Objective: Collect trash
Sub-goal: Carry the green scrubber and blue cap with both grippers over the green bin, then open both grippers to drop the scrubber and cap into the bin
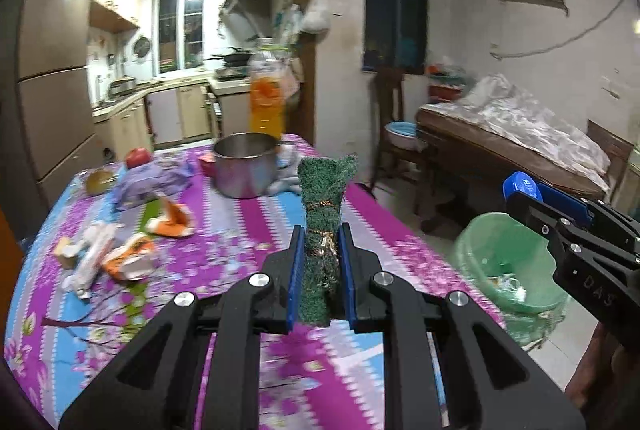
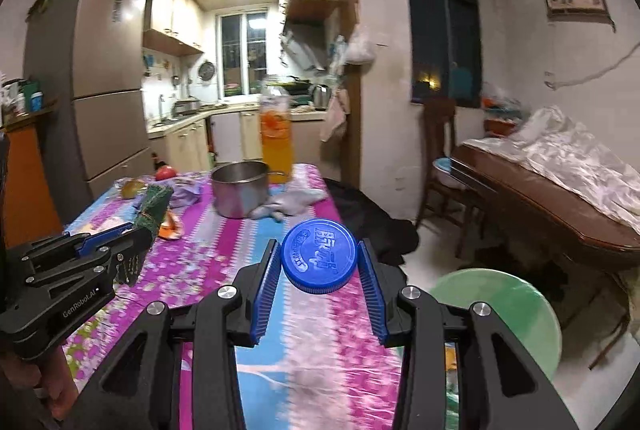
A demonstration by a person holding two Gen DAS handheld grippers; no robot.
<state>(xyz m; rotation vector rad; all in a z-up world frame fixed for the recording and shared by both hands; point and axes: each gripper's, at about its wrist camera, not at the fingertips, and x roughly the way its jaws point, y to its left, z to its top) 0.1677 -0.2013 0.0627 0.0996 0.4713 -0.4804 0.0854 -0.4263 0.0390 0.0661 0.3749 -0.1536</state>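
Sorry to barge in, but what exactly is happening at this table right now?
A person is clearing rubbish with two hand-held grippers. The left hand-held gripper clamps a green scrubby bundle tied with string; the right hand-held gripper grips a round blue plastic lid. A green-lined bin waits beside the floral-clothed table, where torn wrappers remain.

Table (image 1: 248,230) with floral cloth, bearing steel pot (image 1: 245,166), orange bottle (image 1: 267,98), wrappers (image 1: 132,258), purple bag (image 1: 152,182), apple (image 1: 138,157)

Blue pads (image 1: 296,272) clamp a green scourer (image 1: 323,230). Blue pads (image 2: 265,294) grip a blue cap (image 2: 319,257). Beyond them: magenta-blue floral cloth (image 1: 240,230), green bin (image 1: 480,242).
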